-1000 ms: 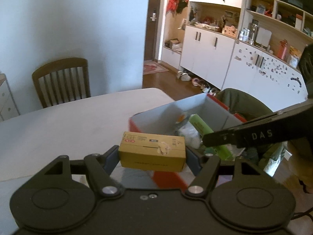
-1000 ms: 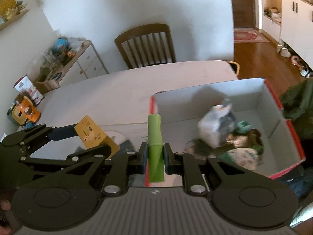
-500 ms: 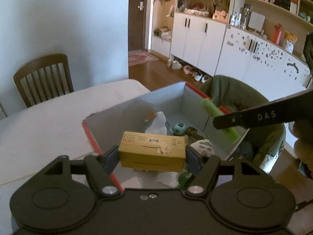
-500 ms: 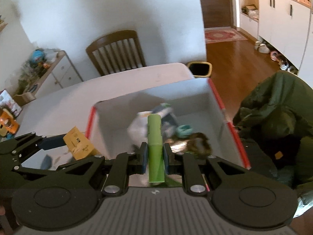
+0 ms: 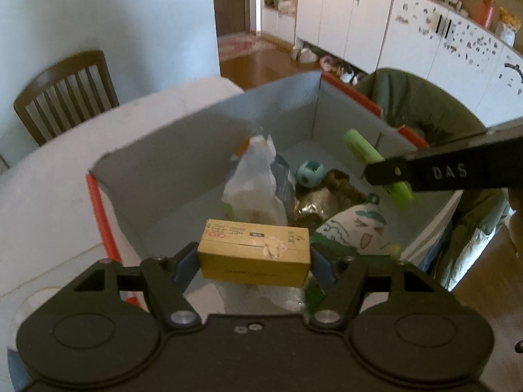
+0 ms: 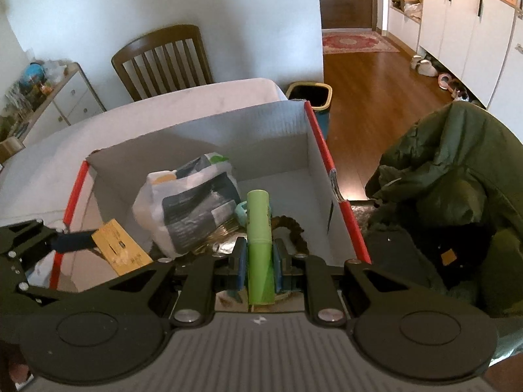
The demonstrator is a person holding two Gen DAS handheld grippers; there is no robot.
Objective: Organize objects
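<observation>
Grippers first: the left gripper (image 5: 254,258) is closed on a small yellow box (image 5: 254,256), clamped by its two short ends between the blue pads (image 5: 186,261), and holds it level above the near part of the big cardboard box (image 5: 170,160). The right gripper (image 6: 259,258) is closed on a light green tube (image 6: 259,238), which sticks forward between its pads and hangs over the same cardboard box; from the left wrist camera the tube (image 5: 376,168) is seen slanting above the far right part of the box. Inside the box lie a white and grey plastic bag (image 6: 189,209), a teal ball (image 5: 310,173), a crumpled brown and silver wrapper (image 5: 327,199) and a white pouch with a cartoon face (image 5: 356,232). The box has red edges and sits on a white table (image 5: 49,202). A wooden chair (image 6: 163,58) stands behind the table, and a green jacket (image 6: 457,176) is draped to the right of the box.
</observation>
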